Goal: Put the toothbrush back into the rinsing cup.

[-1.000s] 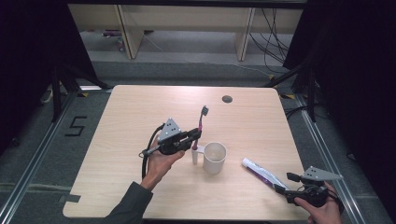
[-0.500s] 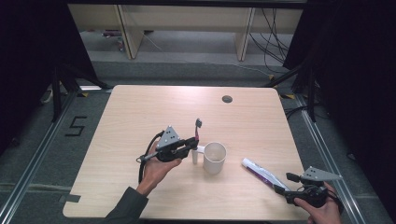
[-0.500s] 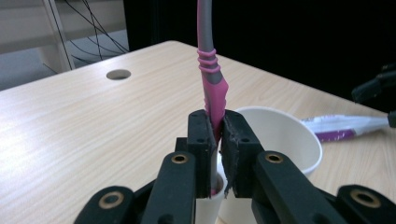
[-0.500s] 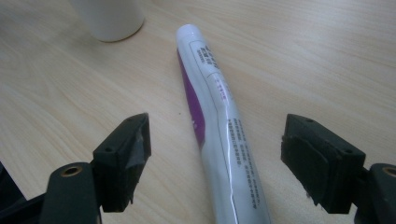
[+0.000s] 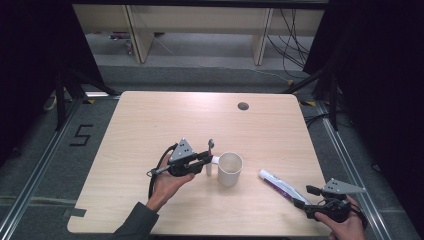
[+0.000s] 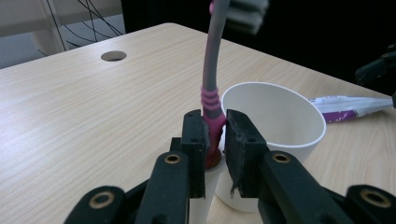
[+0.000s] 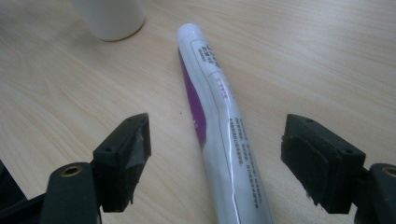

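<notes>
Gripping toothbrush [image 6: 212, 100] upright in left gripper [image 5: 202, 160], now drawn nearer white cup [image 5: 230, 169] than before.
Spread wide around toothpaste tube [image 7: 215, 114]: right gripper [image 7: 215, 158], seen close from right gripper view.

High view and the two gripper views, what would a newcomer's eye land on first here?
Probably the toothbrush standing upright, pinched at its pink handle by the left tongs just beside the white cup near the table's middle. Next, the purple-and-white toothpaste tube lying flat toward the table's right front, with the right tongs spread wide open on either side of it, not touching.
</notes>
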A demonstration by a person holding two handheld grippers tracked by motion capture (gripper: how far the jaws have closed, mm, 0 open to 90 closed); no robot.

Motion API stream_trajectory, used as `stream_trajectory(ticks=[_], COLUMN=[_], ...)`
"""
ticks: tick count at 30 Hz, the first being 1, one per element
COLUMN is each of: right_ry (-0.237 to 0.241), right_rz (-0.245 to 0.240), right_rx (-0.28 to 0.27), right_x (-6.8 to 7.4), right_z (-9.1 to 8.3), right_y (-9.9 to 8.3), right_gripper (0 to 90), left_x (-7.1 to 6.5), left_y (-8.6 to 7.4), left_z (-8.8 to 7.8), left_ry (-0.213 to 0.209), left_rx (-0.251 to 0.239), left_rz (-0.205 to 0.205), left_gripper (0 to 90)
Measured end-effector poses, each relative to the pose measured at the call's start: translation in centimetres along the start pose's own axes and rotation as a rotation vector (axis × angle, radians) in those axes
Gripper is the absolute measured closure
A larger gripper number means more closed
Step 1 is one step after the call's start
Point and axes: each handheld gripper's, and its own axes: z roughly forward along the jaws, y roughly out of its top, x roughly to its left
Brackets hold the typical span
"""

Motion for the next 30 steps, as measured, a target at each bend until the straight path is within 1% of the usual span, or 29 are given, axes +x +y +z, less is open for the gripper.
stream_trajectory(ticks=[1, 2, 3, 4, 8, 9, 12, 13, 14, 15, 17, 18, 19, 21, 23, 24, 25, 26, 28, 30], right_ry=[-0.008, -0.009, -0.001, -0.010, -0.007, -0.006, -0.011, -0.013, -0.008, -0.008, -0.008, -0.011, -0.013, -0.013, -0.019, -0.019, -0.010, -0.017, -0.018, -0.018], right_rz=[-0.036, -0.033, -0.026, -0.035, -0.028, -0.028, -0.031, -0.033, -0.032, -0.031, -0.031, -0.030, -0.031, -0.030, -0.029, -0.028, -0.005, -0.031, -0.031, -0.027], right_rx=[-0.006, -0.004, -0.005, -0.004, -0.006, -0.007, -0.017, -0.015, -0.012, -0.017, -0.013, -0.020, -0.018, -0.020, -0.022, -0.022, -0.024, -0.025, -0.024, -0.025], right_x=[-0.3, -0.3, -0.3, -0.3, -0.3, -0.2, -0.3, -0.3, -0.3, -0.2, -0.3, -0.3, -0.3, -0.3, -0.3, -0.3, -0.1, -0.3, -0.3, -0.2], right_z=[0.0, -0.1, 0.0, -0.1, -0.2, -0.2, -0.1, -0.1, -0.2, -0.2, -0.2, -0.1, -0.2, -0.2, -0.3, -0.3, -0.3, -0.3, -0.3, -0.3], right_y=[0.0, 0.0, 0.0, 0.0, 0.1, 0.1, 0.1, 0.1, 0.1, 0.1, 0.1, 0.1, 0.1, 0.1, 0.1, 0.1, 0.1, 0.1, 0.1, 0.1], right_gripper=[24.8, 24.8, 24.8, 24.8, 24.8, 24.8, 24.8, 24.8, 24.8, 24.8, 24.8, 24.8, 24.8, 24.8, 24.8, 24.8, 24.8, 24.8, 24.8, 24.8], left_x=[0.0, 0.0, -0.1, 0.0, -0.3, -0.4, -0.5, -0.5, -0.5, -0.6, -0.6, -0.7, -0.8, -0.9, -1.1, -1.3, -1.4, -1.5, -1.7, -1.9], left_y=[0.0, 0.1, 0.2, 0.3, 0.7, 0.8, 1.0, 1.0, 1.0, 1.0, 0.9, 0.8, 0.7, 0.3, -0.1, -0.5, -0.8, -1.1, -1.7, -2.2], left_z=[0.0, 0.0, -0.2, -0.2, -0.6, -0.8, -1.1, -1.1, -1.4, -1.6, -2.0, -2.3, -2.6, -3.1, -3.6, -3.8, -4.0, -4.1, -4.5, -4.7], left_ry=[0.003, -0.002, 0.007, 0.010, 0.034, 0.033, 0.030, 0.030, 0.043, 0.047, 0.055, 0.062, 0.064, 0.060, 0.056, 0.054, 0.051, 0.051, 0.045, 0.040], left_rx=[-0.006, -0.013, -0.007, -0.012, -0.019, -0.016, -0.010, -0.010, -0.009, -0.004, 0.001, 0.008, 0.020, 0.027, 0.045, 0.069, 0.079, 0.091, 0.109, 0.120], left_rz=[-0.017, -0.026, -0.030, -0.027, -0.033, -0.034, -0.051, -0.051, -0.046, -0.043, -0.058, -0.062, -0.058, -0.053, -0.051, -0.048, -0.047, -0.042, -0.040, -0.046], left_gripper=[75.7, 72.2, 68.2, 60.4, 42.6, 38.2, 30.5, 28.6, 27.9, 27.1, 24.1, 23.4, 23.3, 23.3, 23.0, 22.1, 20.4, 19.9, 19.9, 19.7])
